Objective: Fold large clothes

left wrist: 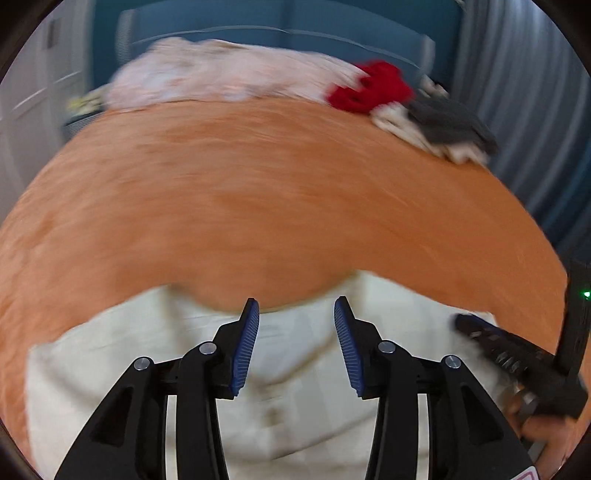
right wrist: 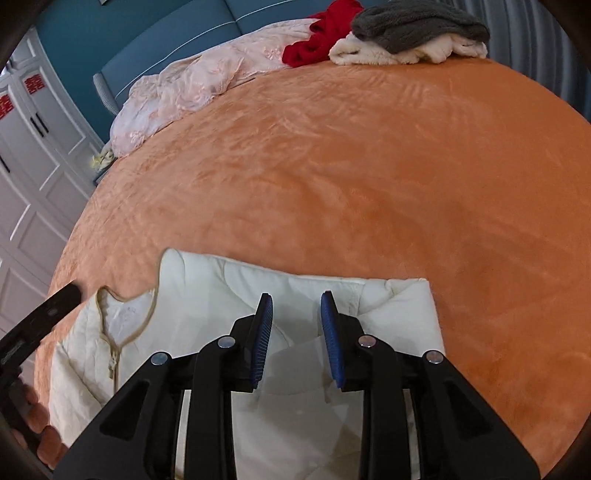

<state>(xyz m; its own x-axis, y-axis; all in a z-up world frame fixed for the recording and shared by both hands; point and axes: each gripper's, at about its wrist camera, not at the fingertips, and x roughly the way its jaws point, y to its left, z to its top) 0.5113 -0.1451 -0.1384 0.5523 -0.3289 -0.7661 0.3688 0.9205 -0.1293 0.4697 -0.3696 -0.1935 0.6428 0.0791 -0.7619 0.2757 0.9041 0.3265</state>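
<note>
Right wrist, cream jacket (right wrist: pixel 229 295), collar pointing left

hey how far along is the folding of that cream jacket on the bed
Done: the cream jacket lies partly folded on the orange bedspread.
In hand: nothing; the left tool and right tool are open above it.
Left: the red, grey and pink pile.

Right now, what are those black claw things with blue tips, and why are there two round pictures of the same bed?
Those are two grabbing tools that a person holds, one in each hand. Each carries a small camera looking along its two fingers, so you get one picture per tool. The left gripper and the right gripper both hang open over a cream padded jacket lying on the orange blanket. Neither one holds anything. Far back lie a pink cover, something red and a grey and white pile.
</note>
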